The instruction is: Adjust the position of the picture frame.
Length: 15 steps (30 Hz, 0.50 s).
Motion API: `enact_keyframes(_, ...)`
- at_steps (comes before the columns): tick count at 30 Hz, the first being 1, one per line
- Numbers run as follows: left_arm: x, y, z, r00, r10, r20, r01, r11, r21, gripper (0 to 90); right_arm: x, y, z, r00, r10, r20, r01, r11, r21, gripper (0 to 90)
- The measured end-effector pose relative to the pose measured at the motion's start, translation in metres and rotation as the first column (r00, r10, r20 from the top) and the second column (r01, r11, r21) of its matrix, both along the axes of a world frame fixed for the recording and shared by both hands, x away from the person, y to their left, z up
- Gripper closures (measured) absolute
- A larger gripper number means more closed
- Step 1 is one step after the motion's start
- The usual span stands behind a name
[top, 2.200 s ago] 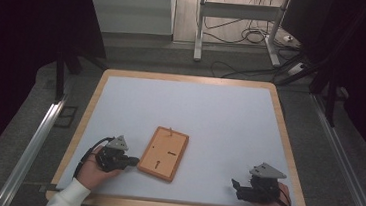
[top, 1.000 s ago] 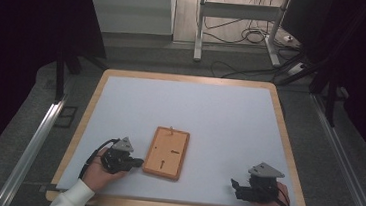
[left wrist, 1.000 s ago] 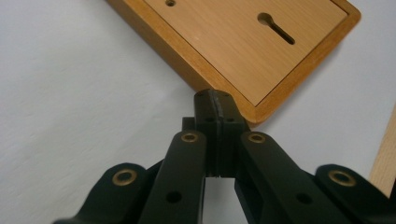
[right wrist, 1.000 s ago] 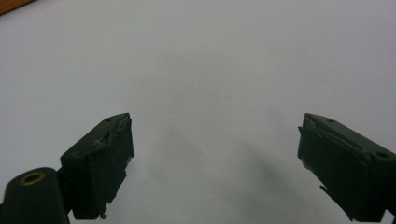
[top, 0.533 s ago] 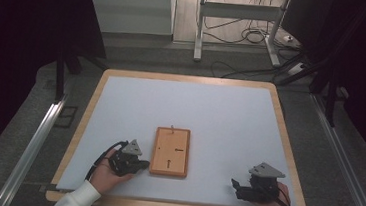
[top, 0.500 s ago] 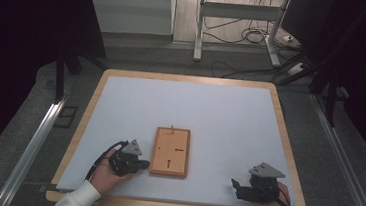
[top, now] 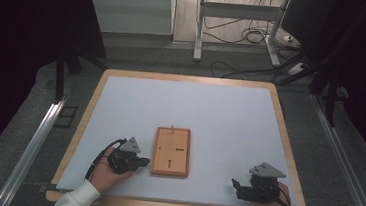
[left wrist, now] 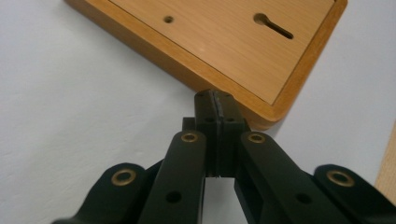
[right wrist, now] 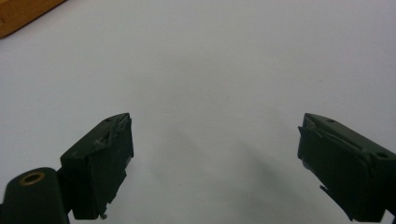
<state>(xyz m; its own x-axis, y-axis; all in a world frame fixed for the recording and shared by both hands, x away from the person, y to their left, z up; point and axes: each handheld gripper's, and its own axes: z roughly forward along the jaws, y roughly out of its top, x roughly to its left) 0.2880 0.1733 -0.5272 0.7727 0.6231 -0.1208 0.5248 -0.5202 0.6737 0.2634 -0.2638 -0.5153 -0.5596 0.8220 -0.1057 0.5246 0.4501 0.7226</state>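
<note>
A broad table (top: 120, 107) with a matte white top and a pale wooden rim carries a flat rectangular wooden board (top: 171, 151) with rounded corners, lying near the front edge, left of centre. Its smooth grained face has a small round hole and a keyhole-shaped slot; a tiny peg at its far edge is hard to make out. The left gripper (top: 141, 161), jaws pressed together and holding nothing, touches the board's near left corner. The right gripper (top: 234, 183) rests well apart, jaws wide and empty.
</note>
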Motion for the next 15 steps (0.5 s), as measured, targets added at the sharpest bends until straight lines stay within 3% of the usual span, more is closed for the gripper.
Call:
enact_keyframes(7,0.0,0.011,0.001,0.9982,0.05,0.033,-0.049,0.9987,-0.015,88.1,0.002,0.0,0.0,1.0,0.001,-0.002,-0.001,1.0,0.001,10.7)
enact_keyframes(12,0.002,0.02,0.002,0.9915,0.115,0.061,-0.112,0.9927,-0.044,72.0,0.003,0.002,-0.001,1.0,0.006,-0.006,-0.006,1.0,-0.002,10.7)
enact_keyframes(15,0.003,0.023,0.002,0.9853,0.155,0.071,-0.151,0.9867,-0.06,54.1,0.003,0.002,-0.002,0.9999,0.004,-0.009,-0.005,1.0,-0.002,10.7)
